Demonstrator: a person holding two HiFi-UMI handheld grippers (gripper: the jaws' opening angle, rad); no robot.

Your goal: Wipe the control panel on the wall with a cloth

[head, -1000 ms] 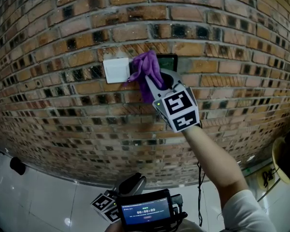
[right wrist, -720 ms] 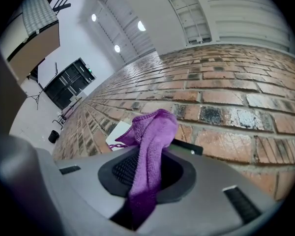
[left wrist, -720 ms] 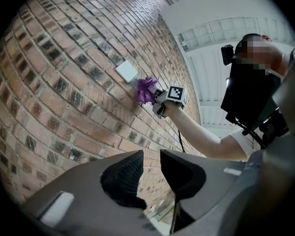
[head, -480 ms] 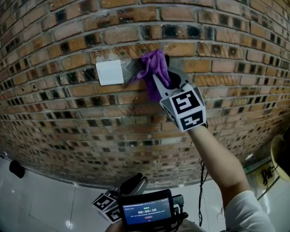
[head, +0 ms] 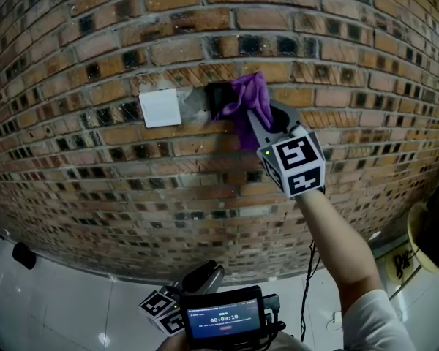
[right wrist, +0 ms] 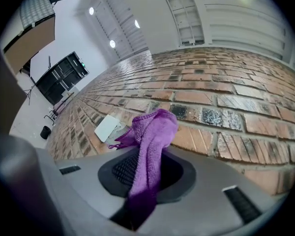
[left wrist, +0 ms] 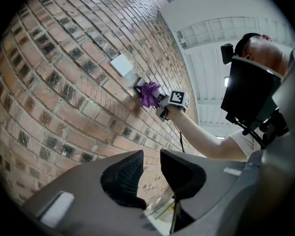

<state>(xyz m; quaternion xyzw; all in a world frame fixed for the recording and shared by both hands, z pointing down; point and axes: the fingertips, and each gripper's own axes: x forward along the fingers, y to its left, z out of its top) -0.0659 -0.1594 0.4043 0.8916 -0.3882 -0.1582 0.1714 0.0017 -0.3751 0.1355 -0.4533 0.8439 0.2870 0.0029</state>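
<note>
A purple cloth (head: pixel 250 104) is pressed on the brick wall, over the right part of a black control panel (head: pixel 218 99). My right gripper (head: pixel 259 121) is shut on the cloth, its marker cube below it and a bare forearm behind. In the right gripper view the cloth (right wrist: pixel 150 141) runs up between the jaws and bunches against the bricks. My left gripper (head: pixel 201 278) hangs low near the bottom edge, far from the wall panel. In the left gripper view its jaws (left wrist: pixel 151 173) stand a little apart with nothing between them, and the cloth (left wrist: pixel 148 93) shows far off.
A white switch plate (head: pixel 160 108) sits on the wall just left of the panel. The brick wall (head: pixel 95 174) fills most of the view above a glossy white floor (head: pixel 51 306). A device with a lit screen (head: pixel 221 317) sits by my left gripper.
My right gripper has slid the cloth to the right across the panel. The panel's left part, covered before, now shows. The left gripper has not moved.
</note>
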